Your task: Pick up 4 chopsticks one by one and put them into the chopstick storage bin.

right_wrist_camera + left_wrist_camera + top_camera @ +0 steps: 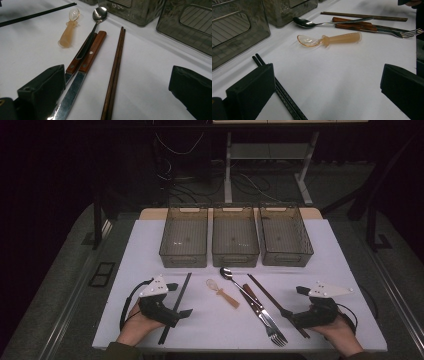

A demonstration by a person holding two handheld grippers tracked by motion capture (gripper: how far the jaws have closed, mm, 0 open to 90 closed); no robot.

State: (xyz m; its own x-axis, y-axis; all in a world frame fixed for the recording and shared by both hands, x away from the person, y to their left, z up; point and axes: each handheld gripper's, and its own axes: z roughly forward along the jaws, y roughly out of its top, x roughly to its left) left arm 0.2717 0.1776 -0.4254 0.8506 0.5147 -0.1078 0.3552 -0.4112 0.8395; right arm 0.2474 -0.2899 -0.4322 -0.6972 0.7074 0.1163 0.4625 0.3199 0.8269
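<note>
Cutlery lies in a row on the white table. A pair of black chopsticks lies at the left and runs between the jaws of my left gripper, which is open. In the left gripper view the black chopsticks pass under one jaw of the left gripper, with an orange plastic spoon ahead. My right gripper is open over the brown chopsticks. In the right gripper view the brown chopsticks lie between the jaws of the right gripper. A wooden-handled knife and a metal spoon lie beside them.
Three clear grey bins stand side by side at the back of the table, all empty. A wooden-handled fork lies beside the knife near the front edge. Dark floor, cables and a table frame lie beyond.
</note>
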